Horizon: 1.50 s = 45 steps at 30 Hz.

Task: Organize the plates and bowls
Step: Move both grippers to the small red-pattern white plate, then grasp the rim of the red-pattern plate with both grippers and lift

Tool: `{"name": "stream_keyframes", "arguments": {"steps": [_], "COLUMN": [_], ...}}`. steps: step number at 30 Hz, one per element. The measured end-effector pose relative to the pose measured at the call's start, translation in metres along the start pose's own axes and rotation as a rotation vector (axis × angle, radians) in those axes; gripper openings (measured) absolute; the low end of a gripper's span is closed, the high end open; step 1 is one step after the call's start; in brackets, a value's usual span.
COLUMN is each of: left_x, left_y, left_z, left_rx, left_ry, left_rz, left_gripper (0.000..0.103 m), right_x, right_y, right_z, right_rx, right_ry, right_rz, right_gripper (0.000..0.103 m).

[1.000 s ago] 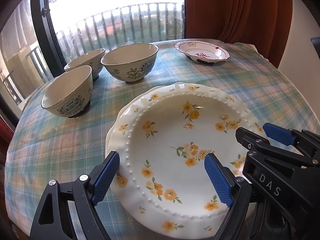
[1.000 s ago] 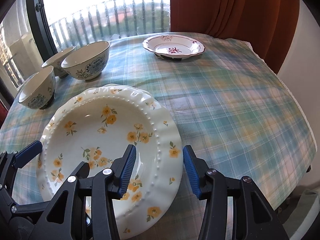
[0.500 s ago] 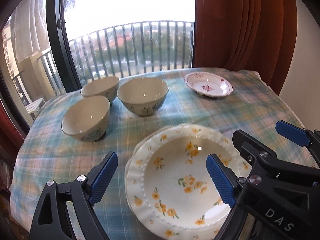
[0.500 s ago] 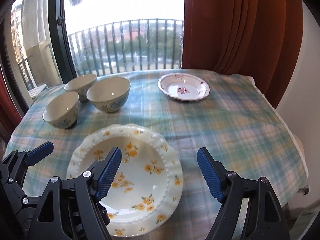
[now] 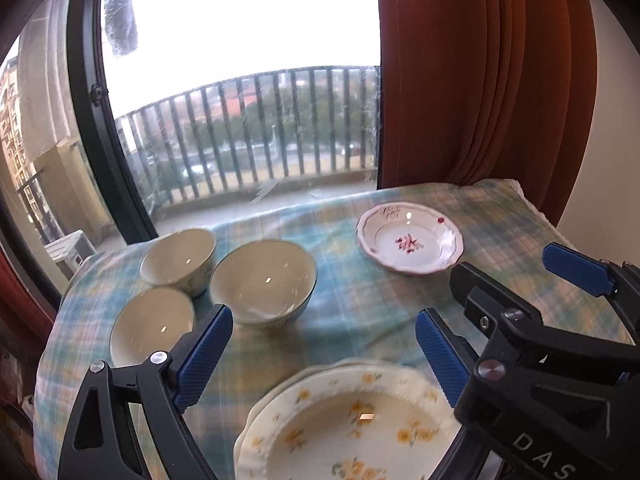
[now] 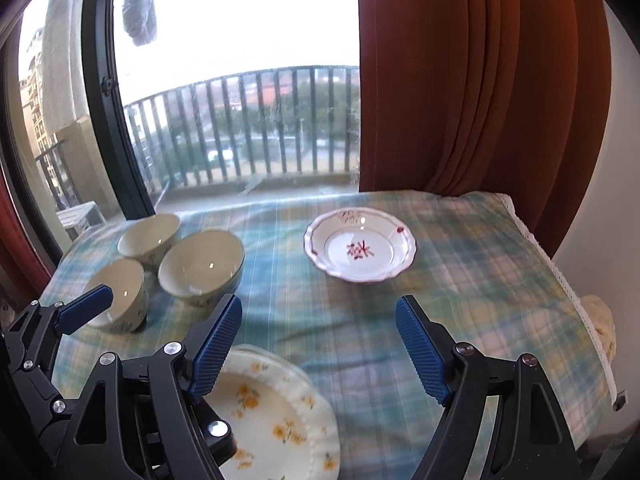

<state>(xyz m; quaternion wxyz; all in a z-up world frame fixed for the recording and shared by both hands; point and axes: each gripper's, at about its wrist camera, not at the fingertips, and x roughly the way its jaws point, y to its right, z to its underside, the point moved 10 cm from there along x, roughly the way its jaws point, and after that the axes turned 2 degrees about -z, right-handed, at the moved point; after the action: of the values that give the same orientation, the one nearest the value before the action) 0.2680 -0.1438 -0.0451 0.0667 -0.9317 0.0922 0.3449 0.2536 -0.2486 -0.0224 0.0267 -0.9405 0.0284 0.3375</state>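
Left gripper [image 5: 324, 350]: jaws released, spread wide, grasping nothing — held above the bench with bare cloth between the blue pads.
Right gripper [image 6: 318, 350]: jaws likewise released and spread, nothing between them; it sits just right of the left gripper, whose frame shows at the lower left of the right wrist view.
Yellow-flowered plates [image 5: 352, 424]: stacked at the near edge of the bench, below both grippers — a second scalloped rim peeks out under the top plate on its left side.
Three bowls [image 5: 264, 280]: cream, clustered at the far left of the bench, close together; whether they touch cannot be told.
Red-flowered dish [image 6: 360, 246]: alone at the far right of the bench, well apart from the bowls and the stack.
Bench [image 6: 460, 280]: covered in a green-and-yellow plaid cloth.
Behind: a window with a balcony railing [image 5: 256, 136] and a rust-red curtain [image 6: 460, 80] at right.
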Motion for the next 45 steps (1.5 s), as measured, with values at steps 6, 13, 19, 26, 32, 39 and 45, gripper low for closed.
{"name": "stream_keyframes", "arguments": {"steps": [6, 13, 19, 26, 32, 39, 45], "left_x": [0.025, 0.074, 0.118, 0.166, 0.204, 0.228, 0.235], "left_y": [0.015, 0.037, 0.055, 0.064, 0.065, 0.069, 0.073], "left_z": [-0.034, -0.057, -0.07, -0.072, -0.048, -0.019, -0.011], "left_rx": [-0.007, -0.028, -0.012, 0.009, 0.019, -0.002, -0.019], "left_ry": [0.007, -0.038, -0.083, -0.117, -0.202, -0.295, -0.347], "left_rz": [-0.012, -0.001, -0.002, -0.053, -0.069, -0.054, -0.007], "left_gripper": [0.095, 0.094, 0.092, 0.085, 0.078, 0.074, 0.058], "right_x": [0.023, 0.069, 0.112, 0.163, 0.201, 0.234, 0.252], "right_y": [0.025, 0.052, 0.078, 0.103, 0.127, 0.136, 0.142], "right_z": [-0.036, -0.063, -0.073, -0.074, -0.045, -0.015, 0.0], "right_rx": [0.024, -0.007, 0.022, 0.01, 0.061, 0.071, 0.118], "right_ry": [0.005, -0.041, -0.08, -0.109, -0.186, -0.252, -0.292], "right_rz": [0.004, 0.043, 0.026, 0.052, 0.042, 0.049, 0.042], "right_gripper": [0.082, 0.082, 0.082, 0.082, 0.082, 0.068, 0.054]}}
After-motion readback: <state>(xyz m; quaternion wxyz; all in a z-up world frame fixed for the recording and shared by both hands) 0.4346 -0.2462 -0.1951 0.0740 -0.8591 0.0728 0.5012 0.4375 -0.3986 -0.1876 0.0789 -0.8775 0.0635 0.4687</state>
